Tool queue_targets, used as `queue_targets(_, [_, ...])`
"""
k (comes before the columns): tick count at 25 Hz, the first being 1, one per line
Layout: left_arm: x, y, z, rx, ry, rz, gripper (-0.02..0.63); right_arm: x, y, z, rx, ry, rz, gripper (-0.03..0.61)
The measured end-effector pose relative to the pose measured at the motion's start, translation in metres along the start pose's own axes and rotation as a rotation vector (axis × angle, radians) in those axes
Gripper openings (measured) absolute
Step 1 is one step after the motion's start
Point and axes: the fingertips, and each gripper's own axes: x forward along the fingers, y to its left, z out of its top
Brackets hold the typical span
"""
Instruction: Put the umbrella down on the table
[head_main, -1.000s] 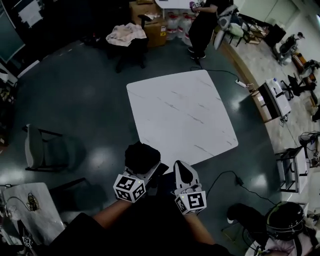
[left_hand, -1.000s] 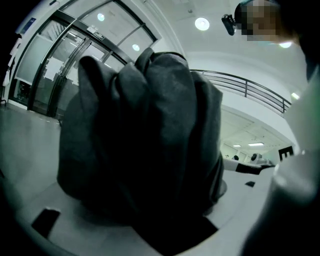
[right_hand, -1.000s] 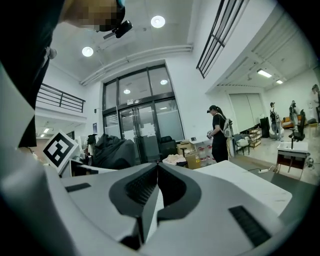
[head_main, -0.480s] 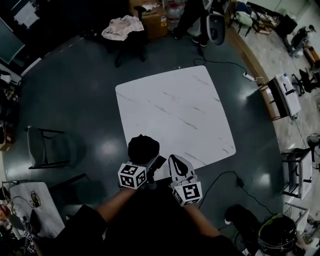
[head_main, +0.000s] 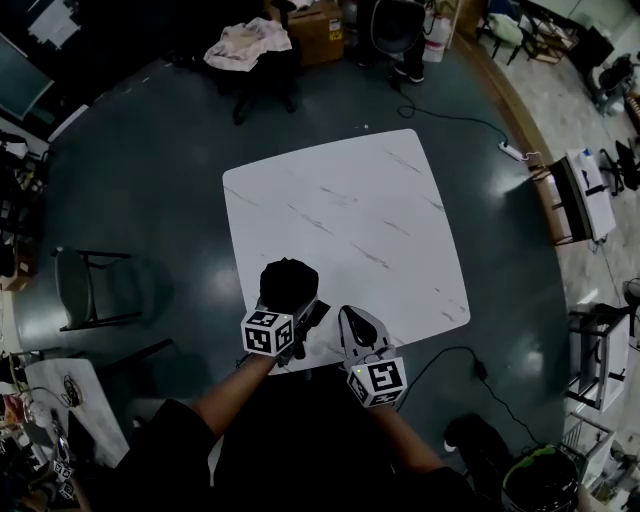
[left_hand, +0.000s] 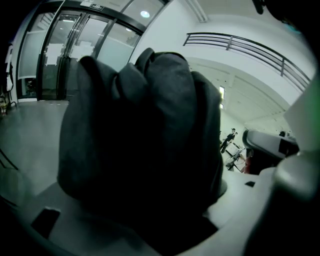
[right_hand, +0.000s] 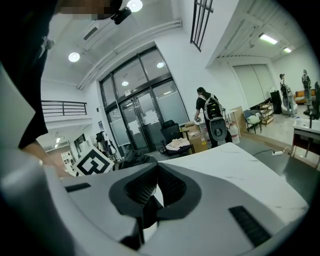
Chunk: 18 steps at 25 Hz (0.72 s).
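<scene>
Most room: far side of white surface (head_main: 350, 210) open.
Umbrella (head_main: 288, 285): folded, at near edge, pointing away.
Left gripper (head_main: 290, 315): fingers clamped on it.
Right gripper (head_main: 355, 318): fingers together.

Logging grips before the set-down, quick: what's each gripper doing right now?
Left gripper: closed on the black umbrella.
Right gripper: closed, apparently empty.

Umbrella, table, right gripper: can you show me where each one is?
umbrella (head_main: 288, 283), head view, on its bunched black fabric.
table (head_main: 350, 215), head view, on the bare white top.
right gripper (head_main: 353, 322), head view, at the tips of its closed jaws.
</scene>
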Motion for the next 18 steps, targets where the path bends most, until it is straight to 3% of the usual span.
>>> queue_targets(6, [0.051, 0.012, 0.002, 0.063, 0.068, 0.010, 0.348, 0.014, -0.031, -0.006, 0.033, 0.036, 0.003, 0.018])
queue_targets(13, [0.086, 0.027, -0.005, 0.047, 0.159, 0.043, 0.348, 0.028, -0.046, -0.007, 0.038, 0.064, 0.036, 0.018])
queue_targets(18, [0.110, 0.030, -0.012, 0.026, 0.221, 0.001, 0.348, 0.039, -0.064, -0.015, -0.035, 0.096, 0.022, 0.018])
